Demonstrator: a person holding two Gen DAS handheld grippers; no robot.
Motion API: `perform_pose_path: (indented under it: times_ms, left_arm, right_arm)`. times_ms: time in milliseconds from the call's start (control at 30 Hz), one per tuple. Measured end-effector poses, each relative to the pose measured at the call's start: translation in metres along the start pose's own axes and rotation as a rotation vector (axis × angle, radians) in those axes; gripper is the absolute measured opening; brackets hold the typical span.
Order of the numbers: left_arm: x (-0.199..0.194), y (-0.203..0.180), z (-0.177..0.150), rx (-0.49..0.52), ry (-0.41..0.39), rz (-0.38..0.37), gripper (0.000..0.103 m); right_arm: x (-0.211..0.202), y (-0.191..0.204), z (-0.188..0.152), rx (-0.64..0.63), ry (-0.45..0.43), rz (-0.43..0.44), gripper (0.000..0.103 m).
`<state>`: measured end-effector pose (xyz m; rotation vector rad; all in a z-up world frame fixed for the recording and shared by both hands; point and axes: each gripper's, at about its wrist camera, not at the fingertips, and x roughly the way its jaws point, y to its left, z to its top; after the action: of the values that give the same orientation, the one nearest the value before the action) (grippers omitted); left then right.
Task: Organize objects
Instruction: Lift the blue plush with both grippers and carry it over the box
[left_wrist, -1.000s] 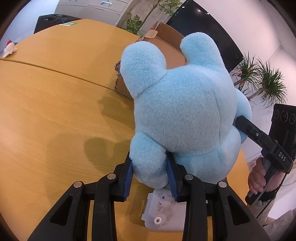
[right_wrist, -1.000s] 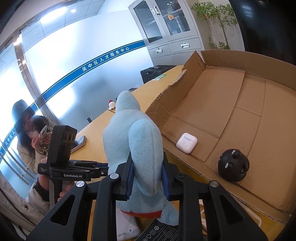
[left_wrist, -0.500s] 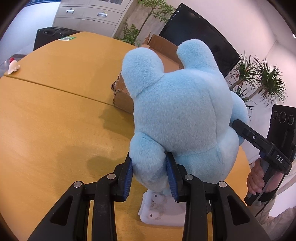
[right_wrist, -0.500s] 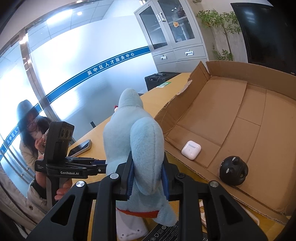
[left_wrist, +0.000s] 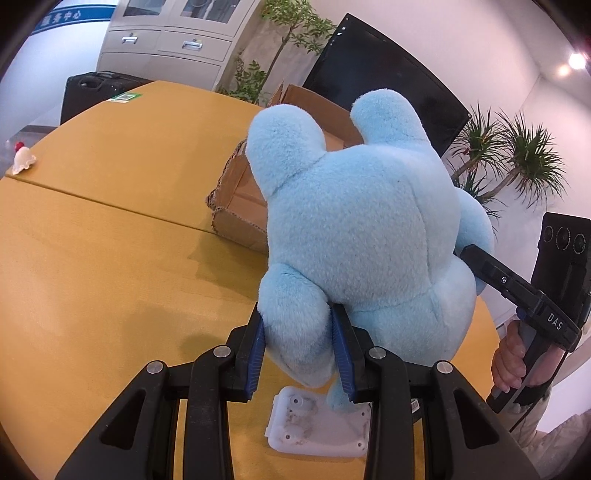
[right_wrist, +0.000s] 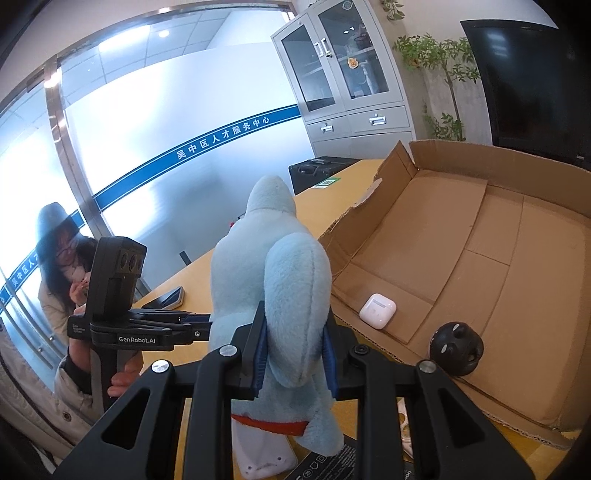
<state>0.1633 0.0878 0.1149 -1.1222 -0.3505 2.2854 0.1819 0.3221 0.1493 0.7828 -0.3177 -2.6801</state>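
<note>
A light blue plush toy (left_wrist: 362, 229) hangs in the air above the yellow table (left_wrist: 92, 240), held by both grippers. My left gripper (left_wrist: 297, 347) is shut on one of its limbs. My right gripper (right_wrist: 293, 349) is shut on another limb of the plush toy (right_wrist: 258, 258) from the other side. An open cardboard box (right_wrist: 480, 236) lies just beyond the toy. Inside it are a white earbuds case (right_wrist: 377, 310) and a black ball (right_wrist: 456, 343).
A white flat device (left_wrist: 317, 424) lies on the table under the toy. A small white figure (left_wrist: 23, 159) sits at the far left table edge. A phone (right_wrist: 170, 297) lies on the table. A seated person (right_wrist: 62, 280), cabinet, plants and dark screen surround the table.
Both grippers have lifted the plush toy higher above the table. The white device under it looks smaller and farther. The box has come more into view behind the toy.
</note>
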Motion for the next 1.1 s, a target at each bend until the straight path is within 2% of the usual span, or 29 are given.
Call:
perform_pose_path:
  times_ms: [333,1100]
  left_arm:
    - [-0.004,-0.011,0.014,0.025,-0.027,-0.019,0.032]
    - [0.014,-0.039,0.035,0.102,0.003,-0.054,0.032]
  right_arm:
    - [-0.015,-0.006,0.004,0.012,-0.035,-0.015,0.023]
    - [-0.043,-0.023,0.002,0.051,-0.083,-0.077,0.023]
